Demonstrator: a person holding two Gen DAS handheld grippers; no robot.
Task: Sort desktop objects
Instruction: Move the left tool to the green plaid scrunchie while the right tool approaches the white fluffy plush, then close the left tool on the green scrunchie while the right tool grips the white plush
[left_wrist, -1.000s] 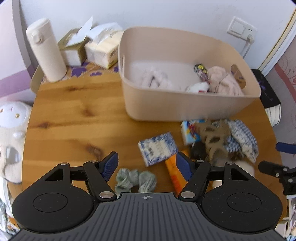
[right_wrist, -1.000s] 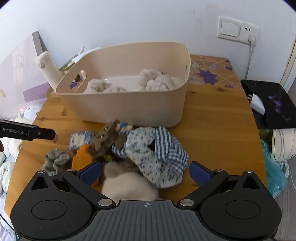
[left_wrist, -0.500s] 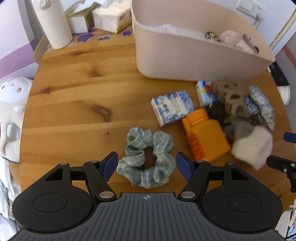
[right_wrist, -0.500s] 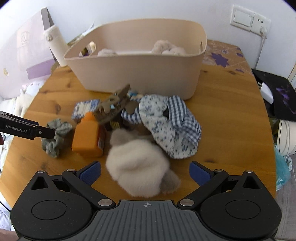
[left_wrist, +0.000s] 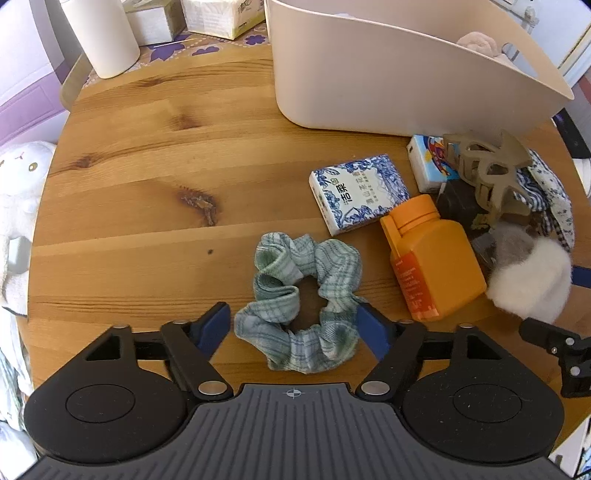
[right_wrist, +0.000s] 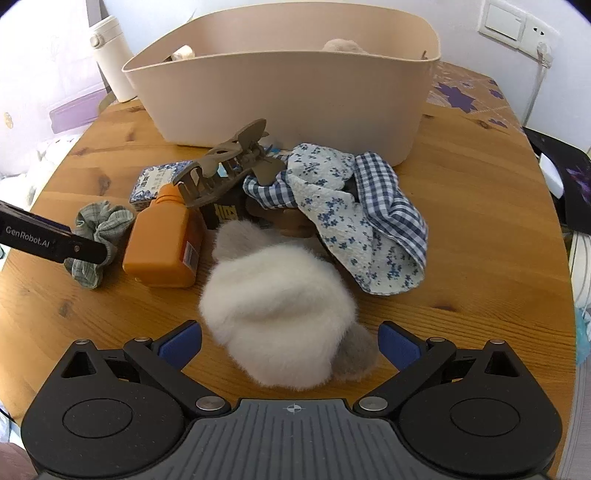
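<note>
Both grippers are lower now: the left gripper (left_wrist: 293, 325), jaws opening, straddles the green scrunchie (left_wrist: 301, 299) on the bench (left_wrist: 147, 192), the right gripper (right_wrist: 290, 341) gapes around the white fluffy scrunchie (right_wrist: 280, 314).

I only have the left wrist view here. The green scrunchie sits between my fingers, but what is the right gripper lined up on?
Observer: The right gripper is open, straddling the white fluffy scrunchie.
Operator: Is anything lying on that fluffy one?
Observer: No; the floral and checked scrunchie lies behind it, beside the brown claw clip.
Operator: And my left fingers?
Observer: The left finger crosses in front of the green scrunchie, jaws opening.
</note>
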